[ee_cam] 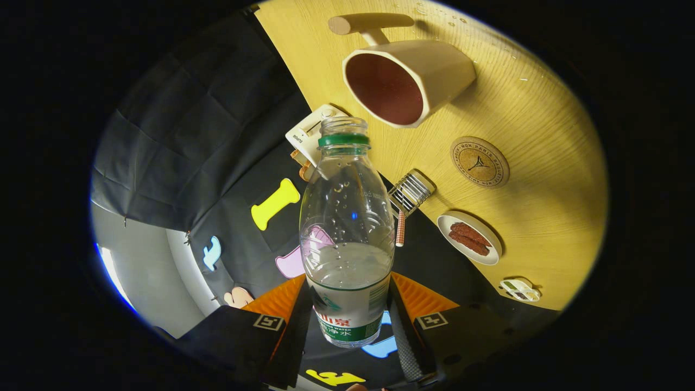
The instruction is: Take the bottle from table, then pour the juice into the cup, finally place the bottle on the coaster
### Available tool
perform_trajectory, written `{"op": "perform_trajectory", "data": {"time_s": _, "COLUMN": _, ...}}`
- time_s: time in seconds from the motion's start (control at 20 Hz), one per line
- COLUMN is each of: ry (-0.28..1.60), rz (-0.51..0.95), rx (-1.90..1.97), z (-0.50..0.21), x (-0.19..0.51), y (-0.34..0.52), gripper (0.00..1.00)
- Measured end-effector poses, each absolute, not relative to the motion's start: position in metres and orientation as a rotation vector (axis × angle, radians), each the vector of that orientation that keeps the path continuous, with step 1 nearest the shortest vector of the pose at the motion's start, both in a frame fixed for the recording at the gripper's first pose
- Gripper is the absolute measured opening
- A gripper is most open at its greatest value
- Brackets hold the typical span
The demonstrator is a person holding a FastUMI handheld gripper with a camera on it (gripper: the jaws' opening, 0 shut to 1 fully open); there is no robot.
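A clear plastic bottle, uncapped and about a third full of clear liquid, sits clamped between the two fingers of the gripper, which press on its labelled lower body from either side. The whole view is rolled, so the worktop slants beyond the bottle, and the liquid lies level low in the bottle, well short of the open neck. Just past the bottle's mouth stands the cup, a pale mug with a dark red inside and a wooden handle; its opening faces the bottle. Beside the cup, further from the bottle, lies the round cork coaster. Near the coaster rest a small wire grater and a white dish holding brown pieces. The bottle looks light and thin-walled, likely to dent under a hard squeeze and slick where droplets cling; the ribbed, labelled band where it is held seems the firmest place. With the mouth open, any sharp tilt risks spilling short of the cup.
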State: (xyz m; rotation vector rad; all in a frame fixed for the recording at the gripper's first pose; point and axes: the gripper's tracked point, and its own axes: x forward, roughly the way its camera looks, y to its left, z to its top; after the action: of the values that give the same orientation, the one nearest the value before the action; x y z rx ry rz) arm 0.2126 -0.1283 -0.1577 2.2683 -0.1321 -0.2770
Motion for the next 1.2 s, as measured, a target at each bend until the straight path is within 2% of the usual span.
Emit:
{"op": "perform_trajectory", "data": {"time_s": 0.6, "ry": 0.019, "rz": -0.292, "rx": 1.872, "z": -0.186, "x": 0.204, "y": -0.103, "gripper": 0.73}}
{"op": "perform_trajectory", "data": {"time_s": 0.85, "ry": 0.096, "rz": -0.297, "rx": 1.491, "z": -0.192, "x": 0.198, "y": -0.096, "gripper": 0.73}}
{"op": "perform_trajectory", "data": {"time_s": 1.0, "ry": 0.139, "rz": -0.392, "rx": 1.152, "z": -0.201, "x": 0.177, "y": -0.105, "gripper": 0.73}}
{"op": "perform_trajectory", "data": {"time_s": 1.2, "ry": 0.176, "rz": -0.414, "rx": 0.846, "z": -0.190, "x": 0.183, "y": -0.113, "gripper": 0.73}}
